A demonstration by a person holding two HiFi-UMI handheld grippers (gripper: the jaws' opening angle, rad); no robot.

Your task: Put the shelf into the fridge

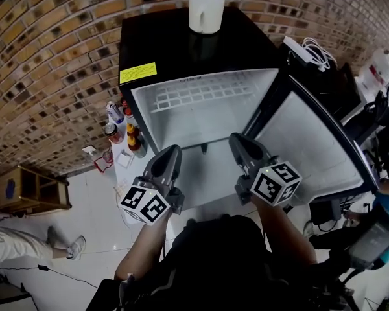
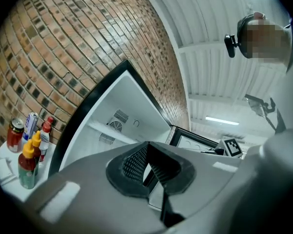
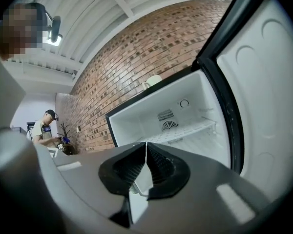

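Note:
The white wire shelf lies level inside the open black fridge, high in the white interior. In the right gripper view the shelf spans the compartment just under the fan grille. The left gripper view shows it as a thin ledge. Both grippers hover in front of the opening, below the shelf and apart from it. On my left gripper the pads meet at the tips, and I see nothing clamped. My right gripper is shut the same way.
The fridge door stands open to the right. A white mug sits on the fridge top. Bottles and cans crowd a small white stand at the left. A wooden crate and a person's leg are further left.

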